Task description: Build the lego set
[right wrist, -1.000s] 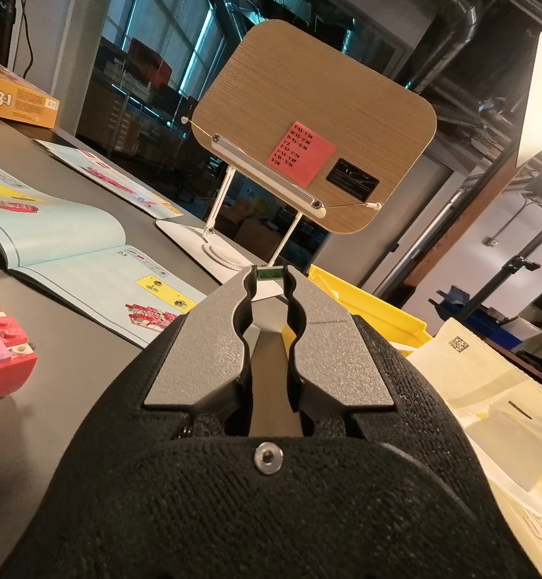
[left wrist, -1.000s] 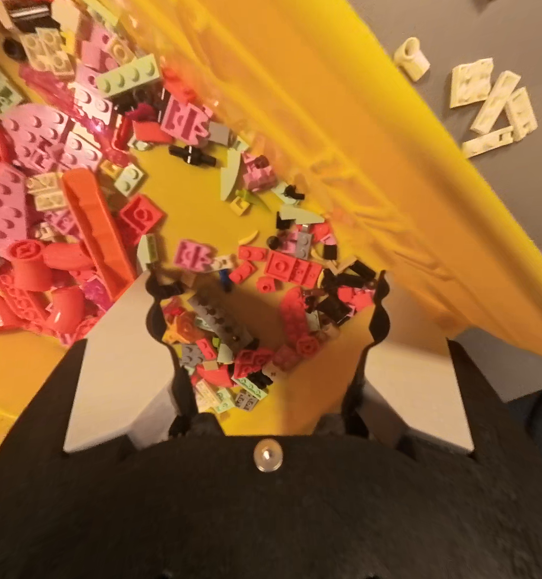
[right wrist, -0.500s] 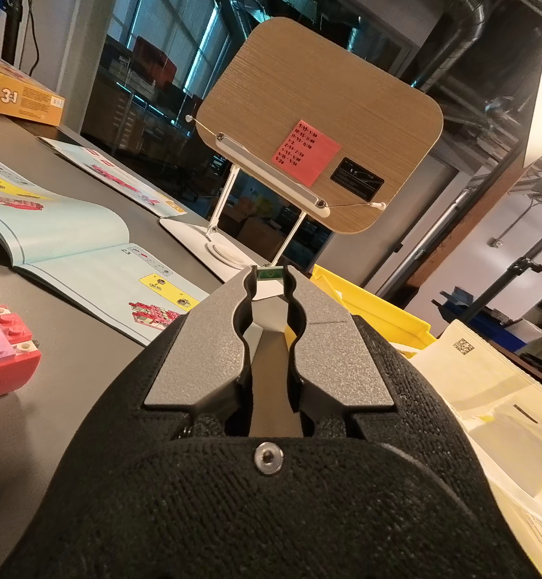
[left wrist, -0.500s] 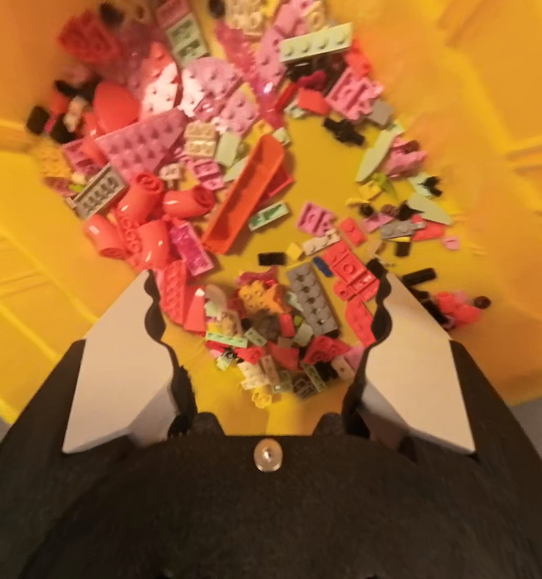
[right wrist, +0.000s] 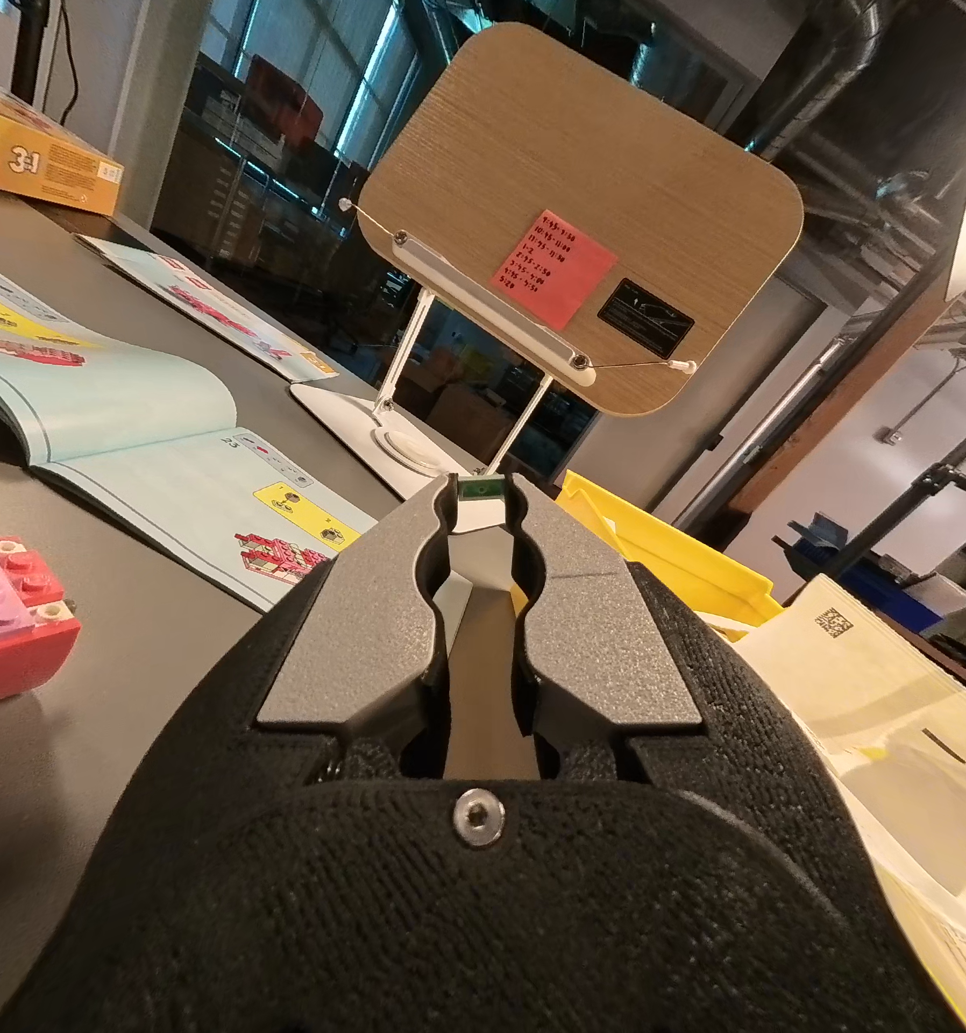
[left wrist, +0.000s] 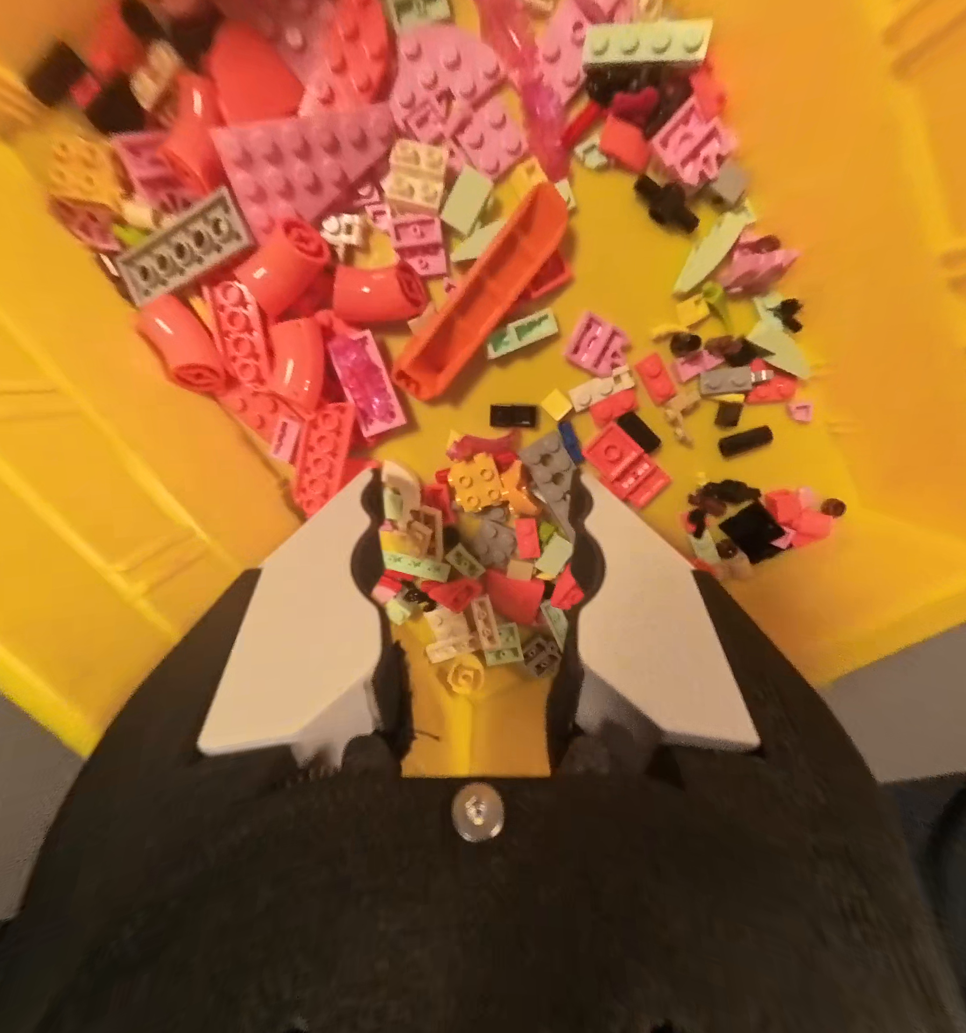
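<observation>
Left claw: looks down into the yellow bin, fingers apart and clear of any single piece. They straddle a small heap of mixed bricks on the bin floor. The heap lies dead ahead, between the two white fingers, and runs from near the bin's near wall out to the fingertips. Whether the pads touch the outer pieces cannot be told; the frame is blurred.

At the tip line: a yellow square plate sits near centre, and a grey wedge plate lies just beside the right-hand tip with its long axis pointing away from the claw. A cream arch piece lies against the left-hand tip.

Farther in: an orange trough piece, long axis slanted toward the far right corner of the bin. Coral curved bricks and a grey holed plate sit toward the left wall. Large pink plates pile at the far wall.

Right claw: low over the dark worktop, narrowly set, pads clamped on a small green tile at the very tips. The tile spans the gap crosswise.

Beyond it, near to far: a pink-and-red brick assembly at the left edge, an open instruction booklet, a second yellow bin to the right, and a wood-faced book stand straight ahead. The left claw is the one at the loose bricks.
</observation>
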The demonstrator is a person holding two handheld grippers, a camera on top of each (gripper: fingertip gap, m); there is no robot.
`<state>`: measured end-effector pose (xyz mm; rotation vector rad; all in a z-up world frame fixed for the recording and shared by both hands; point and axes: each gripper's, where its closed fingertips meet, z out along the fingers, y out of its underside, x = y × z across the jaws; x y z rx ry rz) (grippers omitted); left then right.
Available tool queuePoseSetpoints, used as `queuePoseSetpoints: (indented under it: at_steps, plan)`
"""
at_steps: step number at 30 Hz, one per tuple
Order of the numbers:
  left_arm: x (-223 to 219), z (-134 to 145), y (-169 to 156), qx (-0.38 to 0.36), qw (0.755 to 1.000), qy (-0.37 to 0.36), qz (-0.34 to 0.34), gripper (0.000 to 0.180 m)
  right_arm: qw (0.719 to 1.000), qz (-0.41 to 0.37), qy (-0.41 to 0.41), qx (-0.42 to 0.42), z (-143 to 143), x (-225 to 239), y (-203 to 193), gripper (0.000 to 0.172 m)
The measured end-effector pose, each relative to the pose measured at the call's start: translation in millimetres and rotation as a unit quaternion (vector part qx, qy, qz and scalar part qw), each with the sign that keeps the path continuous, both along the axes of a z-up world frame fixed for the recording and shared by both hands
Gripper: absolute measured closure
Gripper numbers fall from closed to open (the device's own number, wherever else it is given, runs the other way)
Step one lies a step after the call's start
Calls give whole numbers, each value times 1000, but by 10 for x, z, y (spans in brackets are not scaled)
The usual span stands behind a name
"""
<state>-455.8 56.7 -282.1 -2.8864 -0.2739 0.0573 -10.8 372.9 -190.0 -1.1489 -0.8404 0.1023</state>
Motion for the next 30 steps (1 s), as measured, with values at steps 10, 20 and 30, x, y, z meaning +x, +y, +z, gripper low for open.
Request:
queuePoseSetpoints:
  at_steps: [10,20,30]
  plan:
    - [571,146,203,51,976,-203,-63,134,1000,3,-16,6,-22,-39,-21,157]
    - [-183,149,-207,-84,996,19,2,180,1000,7,-17,4,-27,-47,-24,157]
    - [223,-76,-378,-167,982,-48,-69,180,1000,9,-18,3,-29,-51,-29,157]
